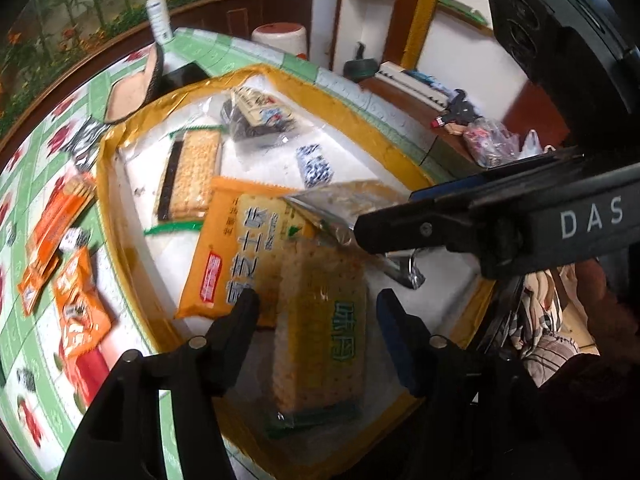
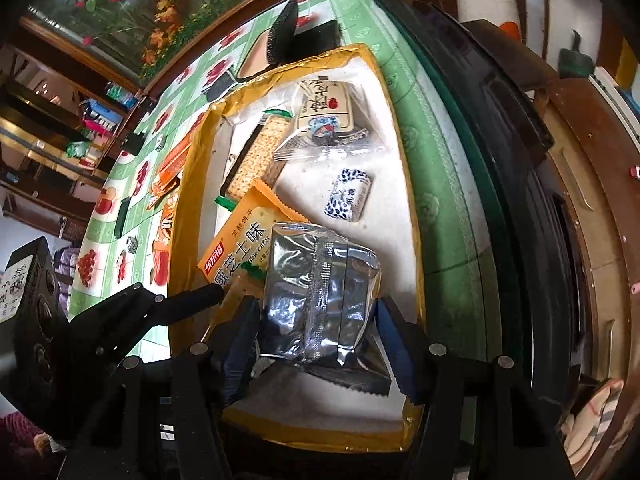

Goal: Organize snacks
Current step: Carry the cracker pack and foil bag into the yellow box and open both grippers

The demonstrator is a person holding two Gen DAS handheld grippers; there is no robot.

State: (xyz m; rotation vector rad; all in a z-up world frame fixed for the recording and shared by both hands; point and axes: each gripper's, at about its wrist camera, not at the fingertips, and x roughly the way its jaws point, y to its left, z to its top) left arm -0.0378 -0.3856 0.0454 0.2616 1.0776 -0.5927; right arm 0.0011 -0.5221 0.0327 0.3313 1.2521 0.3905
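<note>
A shallow white box with a gold rim [image 1: 116, 136] [image 2: 416, 216] holds snacks. My left gripper [image 1: 316, 304] is open over a green-labelled cracker pack [image 1: 320, 340] that lies between its fingers in the box. My right gripper [image 2: 316, 312] is shut on a silver foil packet [image 2: 320, 292] and holds it over the box; it also shows in the left wrist view [image 1: 348, 200]. In the box lie an orange biscuit pack [image 1: 236, 248] [image 2: 240, 244], a clear cracker pack [image 1: 192, 172], a dark snack bag [image 1: 260, 116] [image 2: 324, 112] and a small blue-white candy [image 1: 314, 164] [image 2: 348, 196].
Orange snack packets [image 1: 68, 256] lie on the green-and-white tablecloth [image 1: 24, 168] left of the box. A shoe [image 1: 136, 88] and a white bottle [image 1: 158, 12] stand beyond it. The table's dark edge [image 2: 500, 160] runs along the right.
</note>
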